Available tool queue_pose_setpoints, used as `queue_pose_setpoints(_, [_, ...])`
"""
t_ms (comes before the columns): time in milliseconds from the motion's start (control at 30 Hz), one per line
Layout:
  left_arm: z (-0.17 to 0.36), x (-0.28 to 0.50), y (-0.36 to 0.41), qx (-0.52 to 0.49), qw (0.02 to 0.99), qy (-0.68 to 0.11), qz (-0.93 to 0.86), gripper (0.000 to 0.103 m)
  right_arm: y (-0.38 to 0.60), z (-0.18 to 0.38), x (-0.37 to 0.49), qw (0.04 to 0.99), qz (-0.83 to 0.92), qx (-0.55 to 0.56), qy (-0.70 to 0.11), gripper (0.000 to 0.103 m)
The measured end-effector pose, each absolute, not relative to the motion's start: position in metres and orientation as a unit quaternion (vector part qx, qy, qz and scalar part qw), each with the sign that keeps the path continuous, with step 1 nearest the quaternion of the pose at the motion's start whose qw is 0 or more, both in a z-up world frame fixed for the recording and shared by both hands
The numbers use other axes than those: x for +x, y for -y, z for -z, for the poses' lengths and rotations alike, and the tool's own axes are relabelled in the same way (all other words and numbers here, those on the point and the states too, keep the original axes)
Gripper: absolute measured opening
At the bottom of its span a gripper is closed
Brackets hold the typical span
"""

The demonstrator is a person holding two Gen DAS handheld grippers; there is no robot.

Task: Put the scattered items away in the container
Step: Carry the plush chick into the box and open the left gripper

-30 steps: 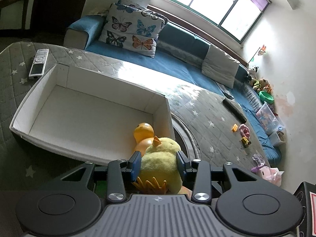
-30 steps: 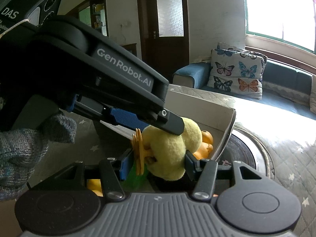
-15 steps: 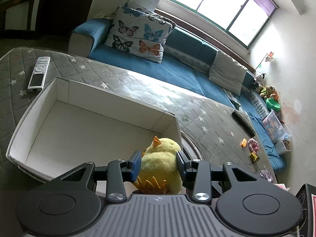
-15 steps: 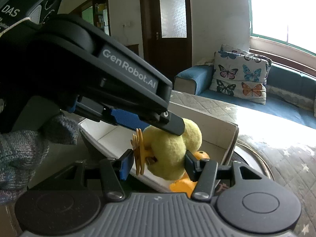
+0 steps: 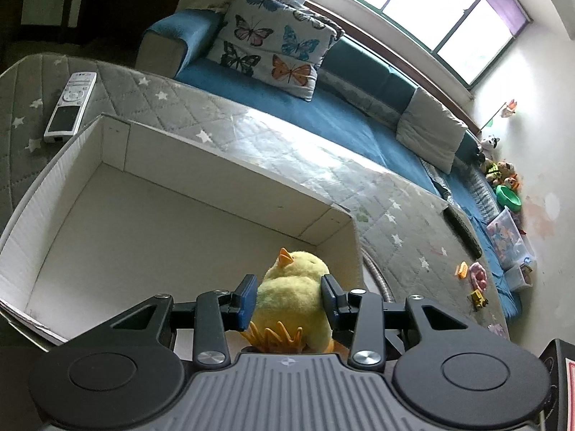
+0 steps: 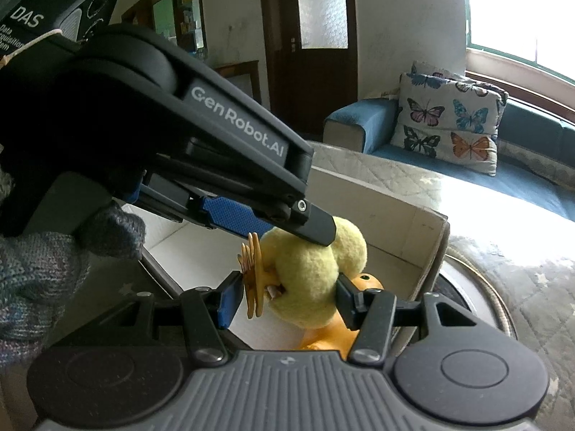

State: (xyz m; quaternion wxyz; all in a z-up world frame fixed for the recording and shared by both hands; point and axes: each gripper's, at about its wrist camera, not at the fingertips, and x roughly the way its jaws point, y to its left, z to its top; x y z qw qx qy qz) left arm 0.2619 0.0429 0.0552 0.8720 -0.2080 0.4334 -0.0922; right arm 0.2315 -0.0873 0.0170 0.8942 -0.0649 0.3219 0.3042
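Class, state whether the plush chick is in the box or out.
Not yet set down: the chick hangs above the box floor, clamped by both grippers.

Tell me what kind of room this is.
Most likely a home living room: a long blue sofa with a butterfly cushion under a wide window, and a TV remote on the quilted table.

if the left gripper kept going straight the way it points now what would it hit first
Probably the white floor of the box. The left gripper, shut on the plush chick, points down into the box near its right wall; how far off the floor lies is unclear.
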Motion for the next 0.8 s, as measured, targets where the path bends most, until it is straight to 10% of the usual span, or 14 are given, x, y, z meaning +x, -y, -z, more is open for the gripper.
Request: queue_pose_setpoints(800, [-0.02, 0.287, -0.061, -0.236, 0.847, -0.472, 0.068, 0.036, 0.06, 0.001, 0.253, 0.878, -0.315, -0.091, -0.348, 0.056])
